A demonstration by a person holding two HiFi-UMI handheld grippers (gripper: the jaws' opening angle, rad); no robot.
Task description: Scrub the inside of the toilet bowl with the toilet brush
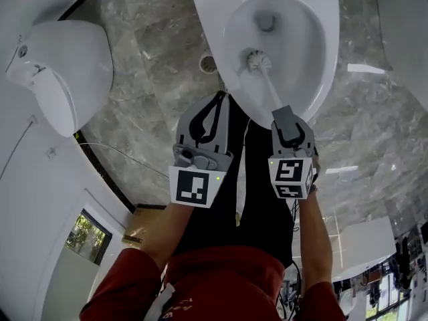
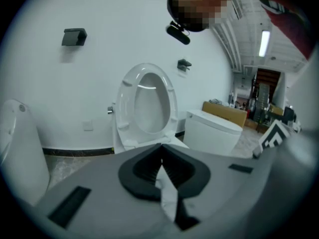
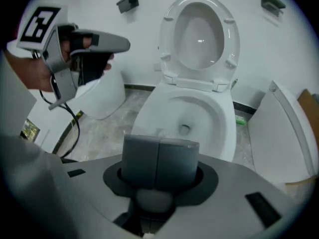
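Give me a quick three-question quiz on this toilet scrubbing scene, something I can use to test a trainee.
1. True or false: the seat is lowered onto the bowl.
2. Which tool grips the brush handle? A left, B right, C both.
3. In a word, what does the left tool hold?

Key
1. False: the seat stands raised.
2. B: the right tool is shut on the handle.
3. Nothing: its jaws are together and empty.
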